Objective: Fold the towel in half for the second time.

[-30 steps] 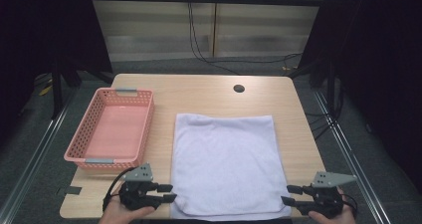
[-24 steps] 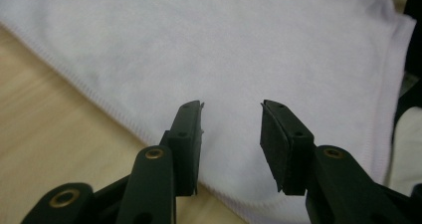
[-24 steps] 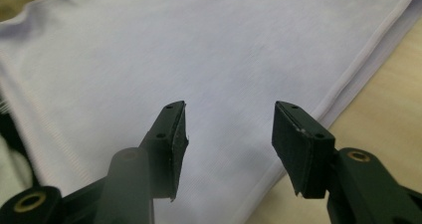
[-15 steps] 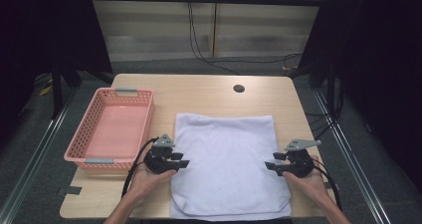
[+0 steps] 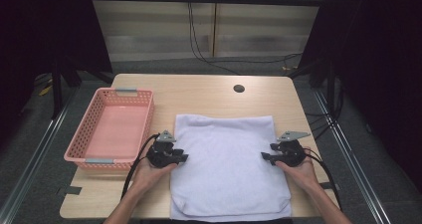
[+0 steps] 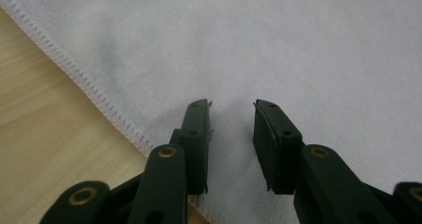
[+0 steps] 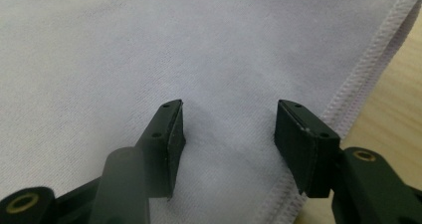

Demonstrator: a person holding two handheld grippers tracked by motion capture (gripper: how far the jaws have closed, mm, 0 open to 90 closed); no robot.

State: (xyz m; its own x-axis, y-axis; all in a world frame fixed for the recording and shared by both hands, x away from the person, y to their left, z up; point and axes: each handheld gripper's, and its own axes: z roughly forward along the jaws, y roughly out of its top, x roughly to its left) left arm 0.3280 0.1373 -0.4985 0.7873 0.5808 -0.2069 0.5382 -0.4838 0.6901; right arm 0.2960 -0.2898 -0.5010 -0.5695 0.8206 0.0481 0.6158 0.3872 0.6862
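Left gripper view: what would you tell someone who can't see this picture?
Two black jaws of the left gripper stand apart just above a white towel, nothing between them. The towel's stitched edge runs diagonally across the wooden table.

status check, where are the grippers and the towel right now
Left gripper at towel's left edge, jaws open, just been closing. Right gripper at right edge, open. White towel flat on table, ungripped. Pink basket clear, left.

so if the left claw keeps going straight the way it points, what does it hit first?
Most likely the white towel. The left claw points down onto the cloth just inside its stitched hem, jaws apart with nothing between them. Whether the tips already touch the fabric is unclear.
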